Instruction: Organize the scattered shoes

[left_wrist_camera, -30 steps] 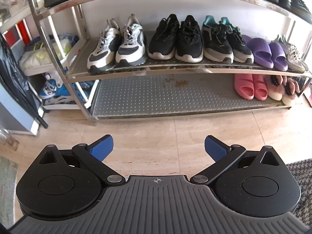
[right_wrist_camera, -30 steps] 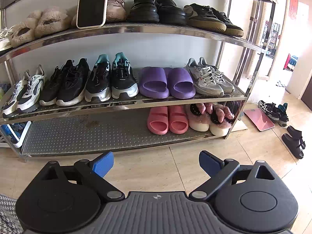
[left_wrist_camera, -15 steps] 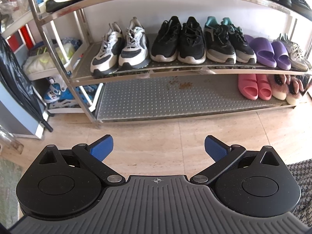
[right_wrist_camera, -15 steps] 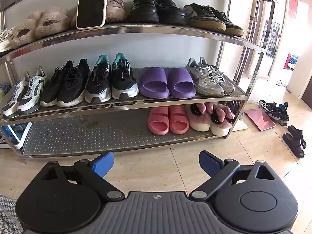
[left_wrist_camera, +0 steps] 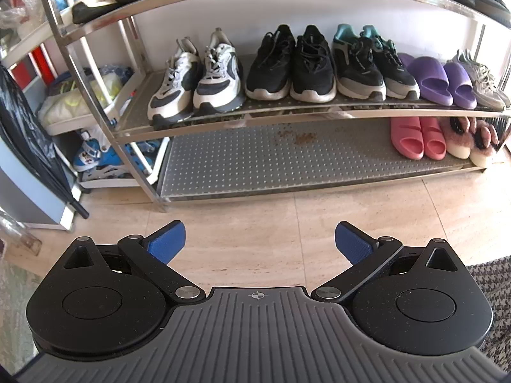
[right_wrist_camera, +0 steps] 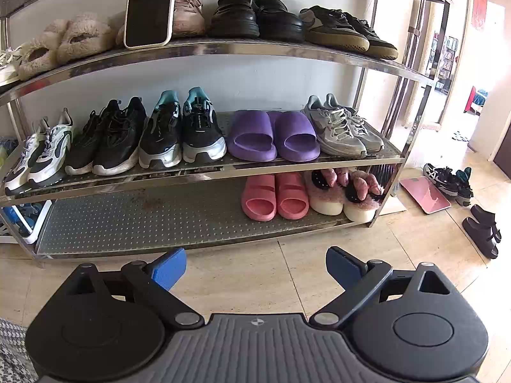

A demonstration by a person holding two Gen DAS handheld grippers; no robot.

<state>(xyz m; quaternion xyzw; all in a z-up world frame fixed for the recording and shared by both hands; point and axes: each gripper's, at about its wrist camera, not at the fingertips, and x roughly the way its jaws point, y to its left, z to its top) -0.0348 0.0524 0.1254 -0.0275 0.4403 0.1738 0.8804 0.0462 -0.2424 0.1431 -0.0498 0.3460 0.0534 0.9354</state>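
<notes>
A steel shoe rack (left_wrist_camera: 287, 108) (right_wrist_camera: 223, 172) stands ahead of both grippers. Its middle shelf carries white-navy sneakers (left_wrist_camera: 194, 79), black sneakers (left_wrist_camera: 287, 67), teal-collared sneakers (right_wrist_camera: 182, 134), purple slides (right_wrist_camera: 271, 137) and grey sneakers (right_wrist_camera: 341, 127). Pink slides (right_wrist_camera: 274, 198) and fluffy pink slippers (right_wrist_camera: 345, 194) sit at the right end of the bottom shelf. On the floor to the rack's right lie dark sneakers (right_wrist_camera: 447, 178) and black sandals (right_wrist_camera: 482, 226). My left gripper (left_wrist_camera: 260, 242) is open over the bare floor. My right gripper (right_wrist_camera: 255, 265) is open too, holding nothing.
The bottom shelf's left part (left_wrist_camera: 271, 159) is bare perforated metal. A phone (right_wrist_camera: 148, 6) leans on the top shelf among slippers and black shoes. A pink scale (right_wrist_camera: 424, 194) lies by the rack's right leg. A white side rack (left_wrist_camera: 95, 118) stands left, a patterned mat (left_wrist_camera: 491, 284) near right.
The left wrist view has slid a little leftward, so the rack sits further right in it. The right gripper has barely moved. Both grippers stay open.
</notes>
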